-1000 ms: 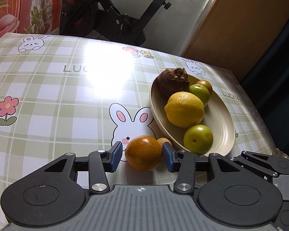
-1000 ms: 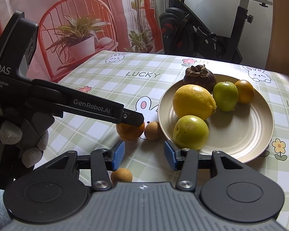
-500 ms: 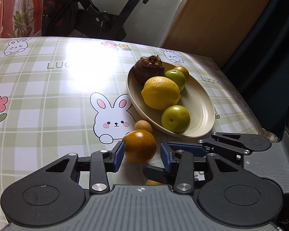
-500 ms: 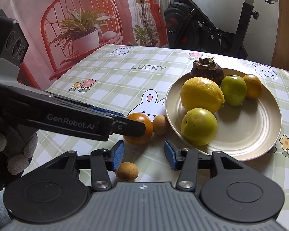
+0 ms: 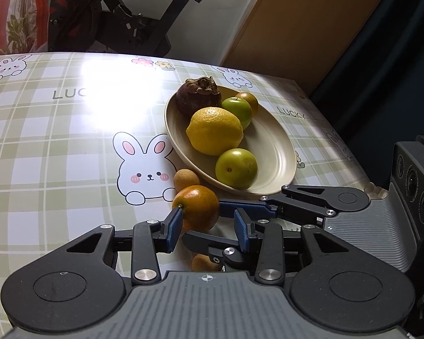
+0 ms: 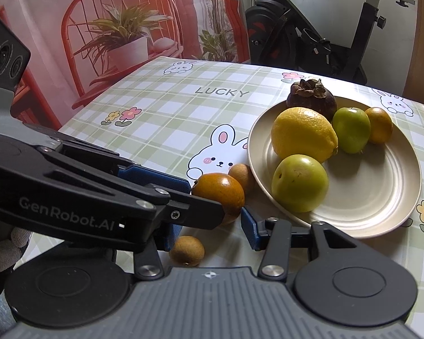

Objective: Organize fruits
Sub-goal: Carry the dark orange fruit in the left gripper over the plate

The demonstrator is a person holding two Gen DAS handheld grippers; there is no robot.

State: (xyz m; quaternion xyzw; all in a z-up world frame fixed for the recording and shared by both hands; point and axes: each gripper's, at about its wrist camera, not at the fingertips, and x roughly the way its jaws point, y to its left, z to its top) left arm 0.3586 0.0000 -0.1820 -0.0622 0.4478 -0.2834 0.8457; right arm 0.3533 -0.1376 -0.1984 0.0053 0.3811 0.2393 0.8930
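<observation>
An orange (image 5: 196,207) lies on the checked tablecloth just in front of the beige plate (image 5: 277,152); it also shows in the right wrist view (image 6: 219,193). My left gripper (image 5: 207,226) is open, its left pad at the orange's side, the right pad apart from it. My right gripper (image 6: 209,234) is open and empty, with a small brown fruit (image 6: 187,251) on the cloth between its fingers. A second small brown fruit (image 5: 186,179) sits by the plate rim. The plate holds a lemon (image 5: 214,130), two green fruits (image 5: 236,168), a dark mangosteen (image 5: 198,96) and a small orange (image 5: 248,100).
The right gripper's fingers (image 5: 296,206) cross close in front of the left one, and the left gripper's body (image 6: 84,197) fills the left of the right wrist view. An exercise bike (image 6: 311,36) stands beyond the table. The table's right edge (image 5: 353,155) is near the plate.
Both grippers have drawn back and closer together. The orange now sits farther out toward the left gripper's fingertips, no longer squarely between the pads.
</observation>
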